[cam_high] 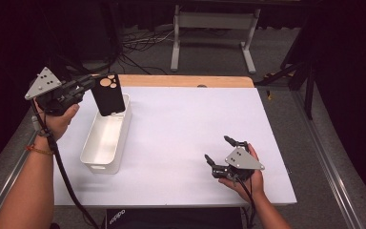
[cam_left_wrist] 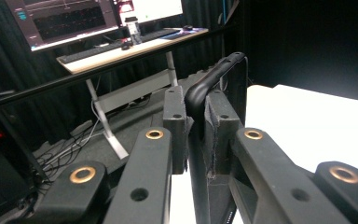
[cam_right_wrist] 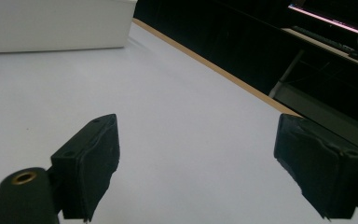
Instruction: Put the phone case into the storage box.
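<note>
On the white surface [cam_high: 181,138] we hold a phone case [cam_high: 109,94] upright in our left fingers [cam_left_wrist: 220,122], directly over the bin [cam_high: 106,139], right fingers [cam_right_wrist: 91,163] spread and idle.

Lighting: bright and even on the white surface [cam_high: 186,143]; surroundings beyond its edges nearly black. Glare: the surface washes out to blank white in the left gripper view. Shadows: soft, short, close under the white bin [cam_high: 106,138]. Focus: nearest jaw parts blurred in both gripper views; the high view is soft and grainy throughout.
</note>
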Action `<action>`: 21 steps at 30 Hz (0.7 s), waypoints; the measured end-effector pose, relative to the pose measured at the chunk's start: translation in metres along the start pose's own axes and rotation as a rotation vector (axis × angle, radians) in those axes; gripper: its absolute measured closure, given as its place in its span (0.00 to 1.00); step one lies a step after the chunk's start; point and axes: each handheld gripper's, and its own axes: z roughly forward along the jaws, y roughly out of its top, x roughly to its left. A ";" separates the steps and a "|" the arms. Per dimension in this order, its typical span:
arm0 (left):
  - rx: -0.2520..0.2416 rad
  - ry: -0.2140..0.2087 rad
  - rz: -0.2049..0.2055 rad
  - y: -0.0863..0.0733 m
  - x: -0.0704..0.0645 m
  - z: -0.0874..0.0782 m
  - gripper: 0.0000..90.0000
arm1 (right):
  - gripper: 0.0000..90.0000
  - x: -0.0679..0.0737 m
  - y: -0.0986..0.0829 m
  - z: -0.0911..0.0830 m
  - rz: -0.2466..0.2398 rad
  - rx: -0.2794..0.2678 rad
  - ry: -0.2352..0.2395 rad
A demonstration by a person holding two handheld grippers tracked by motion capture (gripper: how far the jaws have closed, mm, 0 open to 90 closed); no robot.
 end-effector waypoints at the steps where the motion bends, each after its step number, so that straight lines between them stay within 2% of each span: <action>1: 0.006 0.002 0.007 0.000 0.001 0.000 0.90 | 0.17 0.000 0.000 0.000 0.003 0.004 0.000; 4: 0.009 0.009 0.015 0.000 0.004 0.001 0.90 | 0.17 0.001 -0.002 0.001 -0.008 0.016 0.004; 15: 0.026 0.021 0.012 -0.006 0.015 0.004 0.90 | 0.17 0.002 -0.002 0.002 0.000 0.016 0.007; 21: 0.033 0.013 0.014 -0.013 0.021 0.015 0.90 | 0.17 0.003 -0.002 0.002 -0.003 0.015 0.009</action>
